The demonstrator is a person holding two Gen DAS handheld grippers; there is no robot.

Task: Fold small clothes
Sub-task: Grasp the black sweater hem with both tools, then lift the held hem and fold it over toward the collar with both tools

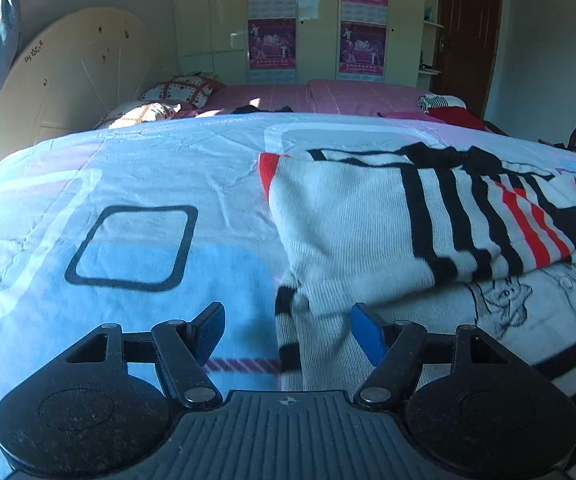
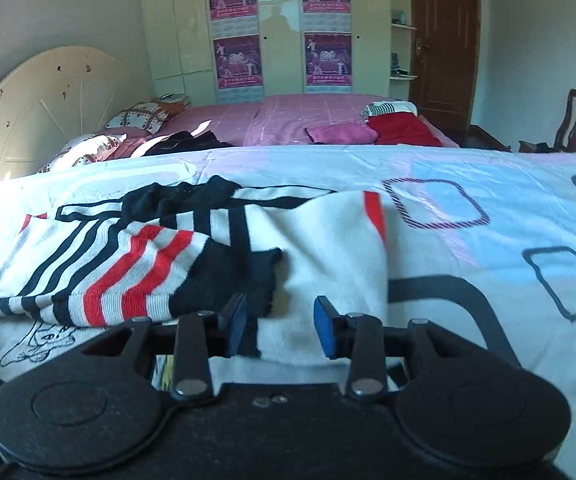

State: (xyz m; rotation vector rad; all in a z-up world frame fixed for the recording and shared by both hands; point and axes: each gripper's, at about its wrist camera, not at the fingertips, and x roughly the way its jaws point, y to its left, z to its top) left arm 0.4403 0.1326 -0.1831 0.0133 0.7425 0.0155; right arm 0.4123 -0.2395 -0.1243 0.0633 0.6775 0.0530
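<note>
— Bedroom, quilt [image 1: 136, 184] spread flat, pink bed [image 2: 288, 120] and wardrobe [image 2: 280, 28] behind.
— Sweater [image 1: 348, 216]?
— Lying on quilt, white knit, black and red stripes, sleeves crossed over chest, cartoon print near hem.
— Left gripper [image 1: 288, 330]?
— Released, sleeve edge between jaws, unpinched.
— Right gripper [image 2: 280, 326]?
— Released too, hovering over white body, grasping nothing.
— Risks?
— Probably folded sleeves sliding apart if dragged; could also pinch quilt along with knit.
</note>
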